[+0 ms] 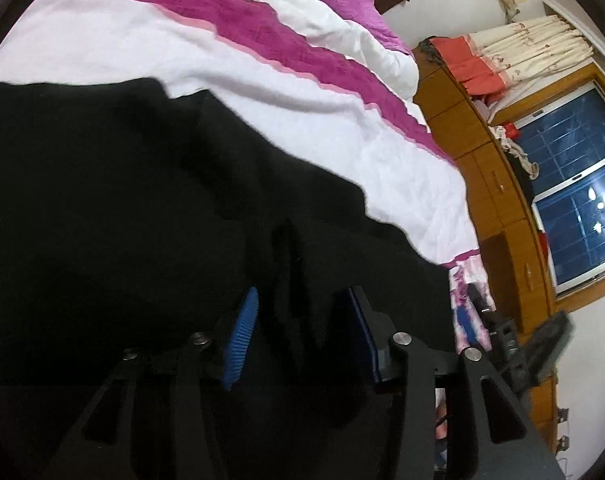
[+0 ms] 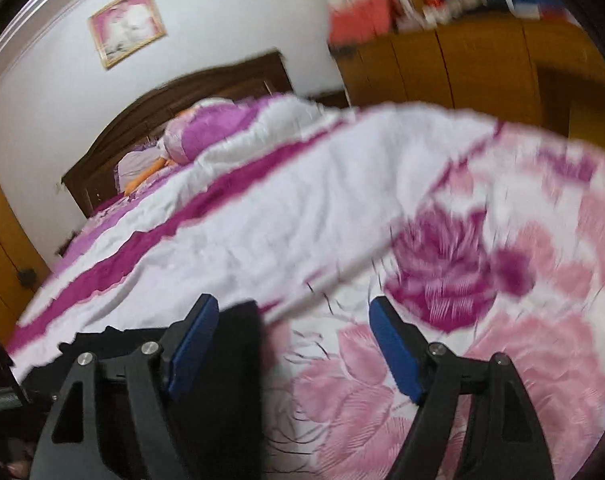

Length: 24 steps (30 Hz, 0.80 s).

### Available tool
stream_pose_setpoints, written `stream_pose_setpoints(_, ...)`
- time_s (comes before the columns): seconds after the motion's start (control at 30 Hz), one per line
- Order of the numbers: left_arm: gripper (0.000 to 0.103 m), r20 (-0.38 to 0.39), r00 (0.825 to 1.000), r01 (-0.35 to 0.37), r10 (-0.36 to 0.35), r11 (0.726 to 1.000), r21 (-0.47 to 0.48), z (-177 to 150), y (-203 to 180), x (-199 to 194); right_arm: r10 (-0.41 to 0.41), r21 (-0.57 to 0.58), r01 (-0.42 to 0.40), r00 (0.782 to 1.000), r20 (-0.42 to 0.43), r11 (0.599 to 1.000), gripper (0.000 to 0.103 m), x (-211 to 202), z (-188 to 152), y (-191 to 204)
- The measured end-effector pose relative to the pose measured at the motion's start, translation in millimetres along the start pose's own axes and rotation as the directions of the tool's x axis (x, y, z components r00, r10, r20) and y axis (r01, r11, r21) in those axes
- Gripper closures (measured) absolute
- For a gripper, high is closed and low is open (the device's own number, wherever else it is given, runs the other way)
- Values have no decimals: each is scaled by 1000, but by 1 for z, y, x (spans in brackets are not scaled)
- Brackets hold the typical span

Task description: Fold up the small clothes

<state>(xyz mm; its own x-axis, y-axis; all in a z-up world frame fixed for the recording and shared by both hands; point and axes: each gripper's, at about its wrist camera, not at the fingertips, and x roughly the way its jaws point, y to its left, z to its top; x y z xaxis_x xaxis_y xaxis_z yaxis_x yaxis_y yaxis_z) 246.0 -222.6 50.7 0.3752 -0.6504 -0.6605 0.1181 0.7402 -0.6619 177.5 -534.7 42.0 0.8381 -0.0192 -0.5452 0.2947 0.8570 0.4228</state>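
Observation:
A black garment (image 1: 122, 208) lies spread on the bed and fills the lower left of the left wrist view. My left gripper (image 1: 302, 312) is open, its blue-padded fingers (image 1: 242, 332) standing either side of a fold of the black cloth without closing on it. In the right wrist view an edge of the black garment (image 2: 238, 344) shows at the lower left, next to the left finger. My right gripper (image 2: 290, 320) is open wide and empty above the floral bedspread (image 2: 482, 320). That view is blurred.
The bed has a white and magenta striped quilt (image 1: 230, 60) and a dark headboard (image 2: 182, 92). A wooden cabinet (image 1: 482, 160) with clothes on top runs along the bed's right side, under a window (image 1: 574, 184). A wooden wardrobe (image 2: 462, 68) stands beyond the bed.

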Motion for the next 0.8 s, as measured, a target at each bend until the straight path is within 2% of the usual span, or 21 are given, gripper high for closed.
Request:
stream_pose_setpoints(0.07,63,-18,1000,15,-16,999,-34,4,1,6,17,30,-16,999,-46,999,22,13,-3,-8)
stream_pose_setpoints(0.13,63,-52,999,-13,13,1000,-4,7,-7,15,6,17,-5,998,-66,1000,20,22,-6,-7)
stream_pose_setpoints(0.17,71,-50,998,-23,23,1000,8,6,-11,14,7,0,-7,998,-66,1000,20,23,-6,-5)
stream_pose_setpoints(0.2,84,-54,998,-26,27,1000,11,5,-12,14,16,-12,-17,998,-65,1000,20,24,-8,-3)
stream_pose_setpoints(0.23,88,-66,997,-30,30,1000,9,4,-12,16,28,-27,-29,997,-65,999,20,25,-9,0)
stream_pose_setpoints(0.27,97,-81,996,-32,32,999,6,3,-13,18,37,-41,-40,997,-70,998,20,26,-10,3)
stream_pose_setpoints(0.3,99,-97,995,-33,35,999,16,2,-14,19,41,-49,-45,996,-74,998,20,28,-11,5)
stream_pose_setpoints(0.57,102,-32,993,-111,118,981,158,5,-54,-17,43,-60,-47,996,-76,997,20,23,-13,11)
stream_pose_setpoints(0.7,102,32,993,-115,111,978,175,10,-65,-48,104,-99,-111,992,-76,989,20,12,-14,25)
stream_pose_setpoints(0.8,102,115,988,-123,102,973,195,18,-64,-85,163,-126,-174,982,-95,977,21,8,-15,41)
